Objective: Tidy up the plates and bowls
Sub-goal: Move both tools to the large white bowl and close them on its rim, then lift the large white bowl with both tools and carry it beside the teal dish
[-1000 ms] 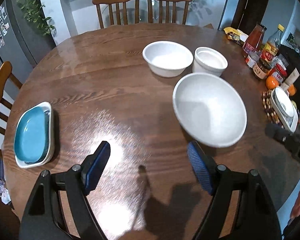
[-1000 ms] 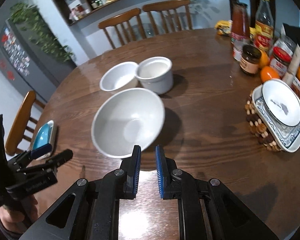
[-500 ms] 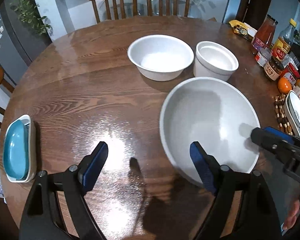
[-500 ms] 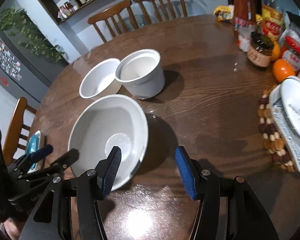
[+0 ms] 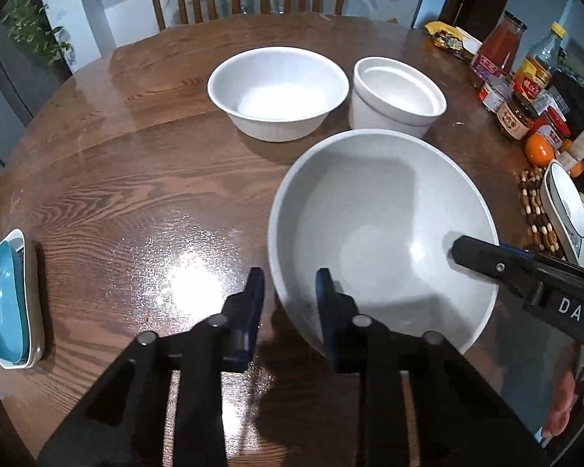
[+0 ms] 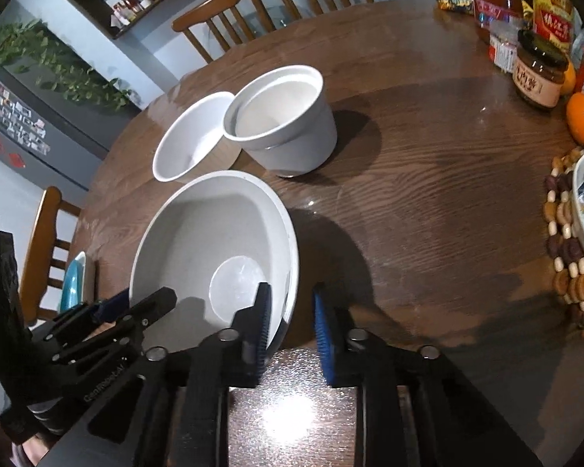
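A: In the left wrist view, the left claw (image 5: 288, 292) stands over the near-left rim of the large grey bowl (image 5: 381, 225). One pad is outside the wall, the other inside. The jaws are closing with the rim between them, but I still see a gap on the outer side, so I judge it is not yet clenched.

B: And the other bowls?

A: Behind the large grey bowl stand a white bowl (image 5: 278, 91) and a white straight-sided pot (image 5: 399, 95), close together on the bench (image 5: 136, 163). Far to the left of the large bowl, at the bench edge, lies a blue dish (image 5: 4, 299) in a white one.

B: What does the right wrist view show?

A: The right claw (image 6: 290, 307) also straddles the rim of the large grey bowl (image 6: 214, 241), on its opposite side. Its jaws are closing too; the outer pad is still apart from the wall.

B: How to do it well?

A: I think both claws should press at the same height, then lift level, because the bowl looks smooth, wide and matte, with a flat round bottom.
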Tool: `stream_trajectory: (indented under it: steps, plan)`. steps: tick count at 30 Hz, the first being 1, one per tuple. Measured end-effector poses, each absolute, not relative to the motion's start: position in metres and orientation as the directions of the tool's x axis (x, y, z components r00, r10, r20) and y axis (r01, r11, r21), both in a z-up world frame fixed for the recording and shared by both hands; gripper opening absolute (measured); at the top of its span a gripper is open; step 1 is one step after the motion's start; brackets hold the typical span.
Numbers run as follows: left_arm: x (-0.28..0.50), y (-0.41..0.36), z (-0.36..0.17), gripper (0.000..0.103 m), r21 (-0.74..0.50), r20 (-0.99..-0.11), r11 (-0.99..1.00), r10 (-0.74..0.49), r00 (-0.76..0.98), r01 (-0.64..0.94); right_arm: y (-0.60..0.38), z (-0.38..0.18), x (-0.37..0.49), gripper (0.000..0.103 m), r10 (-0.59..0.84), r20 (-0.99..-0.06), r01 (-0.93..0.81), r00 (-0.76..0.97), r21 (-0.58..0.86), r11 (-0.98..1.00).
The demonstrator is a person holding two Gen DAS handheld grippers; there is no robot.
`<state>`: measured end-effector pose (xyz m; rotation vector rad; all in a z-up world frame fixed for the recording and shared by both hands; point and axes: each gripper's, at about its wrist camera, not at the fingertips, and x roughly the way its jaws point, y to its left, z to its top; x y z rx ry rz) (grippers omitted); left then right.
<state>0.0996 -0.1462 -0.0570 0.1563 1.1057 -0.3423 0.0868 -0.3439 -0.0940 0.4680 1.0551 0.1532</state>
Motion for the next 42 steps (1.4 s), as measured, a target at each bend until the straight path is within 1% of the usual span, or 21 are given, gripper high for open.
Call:
stream_trajectory:
  steps: [1, 2, 4, 6, 9, 19, 26, 42]
  plan:
    - [0.097, -0.148, -0.056, 0.017, -0.041, -0.893, 0.933, -0.195, 0.407, 0.357, -0.343, -0.095, 0.086, 0.021, 0.347, -0.799, 0.098, 0.490, 0.447, 0.889]
    - [0.096, -0.148, -0.056, 0.017, -0.038, -0.892, 0.931, -0.196, 0.408, 0.363, -0.342, -0.095, 0.085, 0.021, 0.351, -0.799, 0.096, 0.489, 0.449, 0.888]
    - [0.092, -0.148, -0.056, 0.017, -0.028, -0.890, 0.929, -0.191, 0.414, 0.368, -0.339, -0.095, 0.084, 0.018, 0.353, -0.799, 0.088, 0.487, 0.447, 0.890]
    - [0.092, -0.147, -0.058, 0.017, -0.028, -0.891, 0.930, -0.190, 0.413, 0.366, -0.336, -0.094, 0.082, 0.018, 0.336, -0.804, 0.084, 0.491, 0.427, 0.900]
    - [0.090, -0.143, -0.058, 0.017, -0.036, -0.891, 0.933, -0.192, 0.411, 0.359, -0.335, -0.093, 0.081, 0.016, 0.340, -0.802, 0.089, 0.491, 0.435, 0.896]
    - [0.075, -0.116, -0.043, 0.017, -0.032, -0.873, 0.945, -0.186, 0.452, 0.327, -0.311, -0.076, 0.074, 0.016, 0.323, -0.796, 0.033, 0.512, 0.394, 0.918]
    - [0.070, -0.083, -0.032, 0.017, -0.040, -0.860, 0.962, -0.171, 0.482, 0.271, -0.281, -0.063, 0.080, 0.016, 0.336, -0.789, -0.031, 0.515, 0.374, 0.927]
    - [0.091, 0.006, -0.039, 0.017, -0.043, -0.870, 0.997, -0.072, 0.487, 0.071, -0.180, -0.059, 0.121, 0.016, 0.386, -0.795, -0.203, 0.467, 0.329, 0.922]
